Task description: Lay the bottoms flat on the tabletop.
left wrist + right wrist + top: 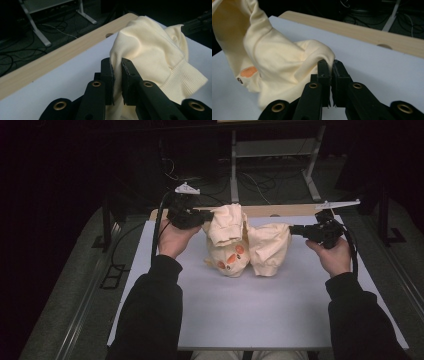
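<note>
A cream-yellow garment (240, 245) with orange patches on its front hangs bunched above the white table top (240, 315), held up at two places. My left gripper (206, 218) is shut on a fold at its upper left; in the left gripper view the jaws pinch the cloth (150, 50) at my left gripper (117, 65), and a ribbed cuff hangs to the right. My right gripper (294, 230) is shut on the garment's right side; in the right gripper view the fabric (277, 60) is pinched between the pads at my right gripper (330, 65).
A wooden strip (290, 210) runs along the table's far edge. Beyond it on the dark floor stand a metal frame's legs (312, 167) among loose cables. A black stand (106, 227) rises at the table's left.
</note>
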`<state>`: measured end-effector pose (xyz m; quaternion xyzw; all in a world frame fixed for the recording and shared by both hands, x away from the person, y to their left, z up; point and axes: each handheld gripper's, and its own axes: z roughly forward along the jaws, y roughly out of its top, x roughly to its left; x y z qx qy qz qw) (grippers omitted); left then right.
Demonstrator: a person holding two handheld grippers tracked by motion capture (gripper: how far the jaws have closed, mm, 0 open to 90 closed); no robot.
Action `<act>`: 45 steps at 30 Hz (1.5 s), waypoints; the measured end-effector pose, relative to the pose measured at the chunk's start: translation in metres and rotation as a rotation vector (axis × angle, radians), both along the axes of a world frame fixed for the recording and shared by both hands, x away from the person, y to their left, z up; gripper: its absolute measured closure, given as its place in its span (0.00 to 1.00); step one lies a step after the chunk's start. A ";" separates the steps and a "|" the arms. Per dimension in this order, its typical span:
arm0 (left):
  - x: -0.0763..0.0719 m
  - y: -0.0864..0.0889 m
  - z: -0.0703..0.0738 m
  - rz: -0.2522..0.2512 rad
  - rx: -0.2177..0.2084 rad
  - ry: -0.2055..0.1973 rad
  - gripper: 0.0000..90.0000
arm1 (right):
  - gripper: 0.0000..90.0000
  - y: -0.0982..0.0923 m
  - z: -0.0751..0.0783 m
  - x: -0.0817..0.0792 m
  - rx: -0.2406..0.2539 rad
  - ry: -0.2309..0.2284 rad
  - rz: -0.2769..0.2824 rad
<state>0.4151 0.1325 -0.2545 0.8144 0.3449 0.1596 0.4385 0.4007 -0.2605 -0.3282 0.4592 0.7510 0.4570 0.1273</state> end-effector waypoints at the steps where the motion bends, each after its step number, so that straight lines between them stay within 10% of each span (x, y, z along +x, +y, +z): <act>1: -0.001 0.000 0.004 -0.002 0.000 -0.011 0.89 | 0.95 0.000 0.005 0.000 0.002 -0.007 -0.004; 13: -0.011 -0.010 0.022 -0.054 -0.017 -0.050 0.89 | 0.95 -0.007 0.039 -0.002 -0.015 -0.068 -0.030; 26: -0.017 -0.022 0.007 -0.095 -0.027 -0.028 0.89 | 0.95 -0.021 0.044 -0.007 -0.006 -0.071 -0.047; 36: -0.018 -0.014 -0.031 -0.091 -0.026 0.039 0.89 | 0.94 -0.013 0.028 -0.005 -0.013 -0.043 -0.035; 45: -0.029 -0.010 -0.089 -0.093 -0.124 0.142 0.89 | 0.94 -0.006 0.015 -0.003 -0.007 -0.021 -0.028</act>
